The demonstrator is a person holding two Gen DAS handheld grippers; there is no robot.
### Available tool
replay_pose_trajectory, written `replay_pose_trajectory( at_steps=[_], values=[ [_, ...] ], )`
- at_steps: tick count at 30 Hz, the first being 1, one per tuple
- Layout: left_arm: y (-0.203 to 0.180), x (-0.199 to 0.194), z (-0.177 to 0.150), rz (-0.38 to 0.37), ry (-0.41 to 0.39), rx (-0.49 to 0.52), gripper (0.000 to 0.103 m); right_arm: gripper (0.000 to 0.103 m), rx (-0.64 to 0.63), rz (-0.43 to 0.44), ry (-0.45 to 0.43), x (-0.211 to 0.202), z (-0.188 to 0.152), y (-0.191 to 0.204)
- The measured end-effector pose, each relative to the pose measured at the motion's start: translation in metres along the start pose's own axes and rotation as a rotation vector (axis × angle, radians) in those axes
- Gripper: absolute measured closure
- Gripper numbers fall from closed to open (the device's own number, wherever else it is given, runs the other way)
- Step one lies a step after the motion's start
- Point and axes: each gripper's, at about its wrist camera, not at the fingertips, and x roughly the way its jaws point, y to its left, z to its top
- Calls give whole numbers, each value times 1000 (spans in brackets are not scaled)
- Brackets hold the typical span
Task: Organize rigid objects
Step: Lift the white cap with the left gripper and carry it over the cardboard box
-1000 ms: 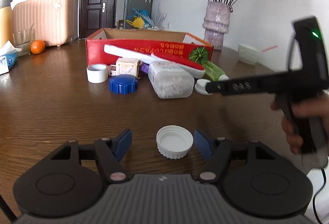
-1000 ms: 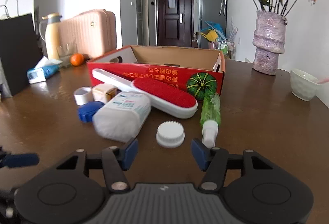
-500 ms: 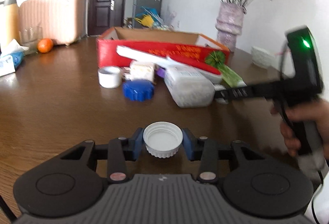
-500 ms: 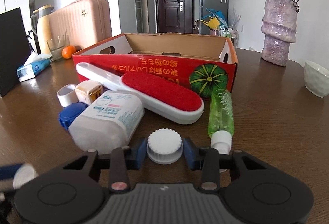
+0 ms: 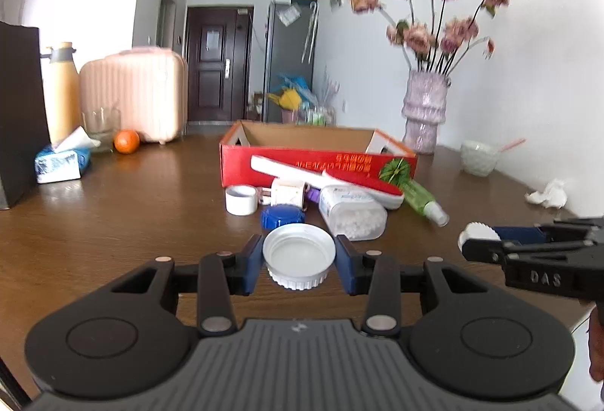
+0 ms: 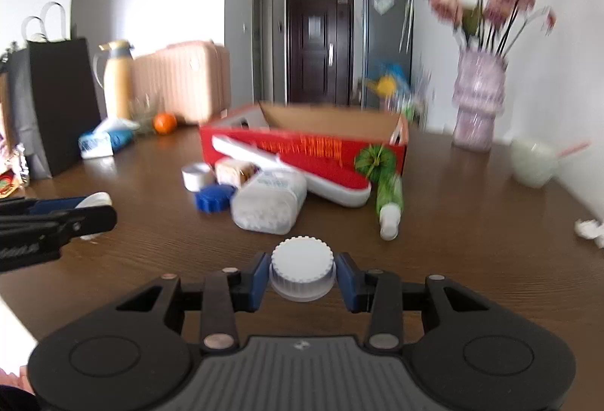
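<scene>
Two caps gripped, sorting barely begun.
The left gripper is clamped on an upturned white cap, the right gripper on a ridged white cap; the red box near the table's far edge looks empty, remaining items heaped before it.

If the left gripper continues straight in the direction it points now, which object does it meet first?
Probably the blue lid, lying just beyond the white cap held in the left gripper, though depth is hard to judge; the red box stands farther back.
</scene>
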Motion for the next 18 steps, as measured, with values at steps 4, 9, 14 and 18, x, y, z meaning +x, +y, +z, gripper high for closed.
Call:
replay_pose_trajectory(
  at_steps=[4,9,14,18],
  values=[
    [-7,-35,-7,-1,-51,24,63,65,-6,4,-68,-43,-15,13],
    [-16,-73,-20,4,-132,56,63,65,0,-2,-123,-81,-33,29],
    [-12,-99,-31,-33,-179,34,62,65,-2,-52,-238,-119,-52,44],
    [-7,-115,-36,-21,-235,28,62,65,-32,-108,-331,-140,-62,62]
  ],
)
